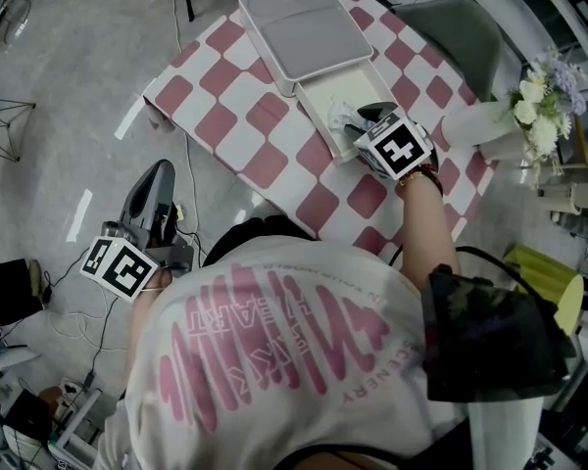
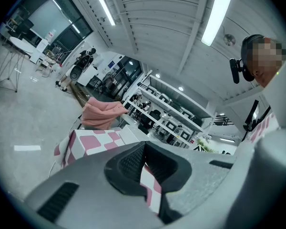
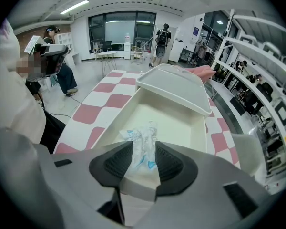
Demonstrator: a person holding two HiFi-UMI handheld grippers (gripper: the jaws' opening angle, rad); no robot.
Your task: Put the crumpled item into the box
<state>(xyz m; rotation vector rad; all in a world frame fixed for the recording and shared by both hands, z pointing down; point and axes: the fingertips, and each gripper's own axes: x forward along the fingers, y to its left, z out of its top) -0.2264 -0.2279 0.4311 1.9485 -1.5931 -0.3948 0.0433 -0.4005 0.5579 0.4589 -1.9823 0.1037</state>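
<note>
So the right tongs (image 3: 144,151) are spread wide, and the crumpled item (image 3: 140,138), a white wad with bits of blue print, sits in the gap between the two pads. As far as I can tell the pads aren't squeezing it; it looks like it's resting on the floor of the box (image 3: 178,120), up against the near wall. From the head view the tongs are dipped over that near end with the wad just past their tips.

The left tongs (image 2: 144,149) are out of it: closed up, nothing in them, hanging low at the person's side, well away from the bench (image 1: 245,116) with its pink and white checks.

Further out, the lid (image 1: 309,27) sits across the far end of the box, so most of the inside is uncovered.

My read is that the job is basically done. The item is inside and seems let go. All that's left is lifting the right tongs clear without dragging the wad back out. The task doesn't mention the lid.
</note>
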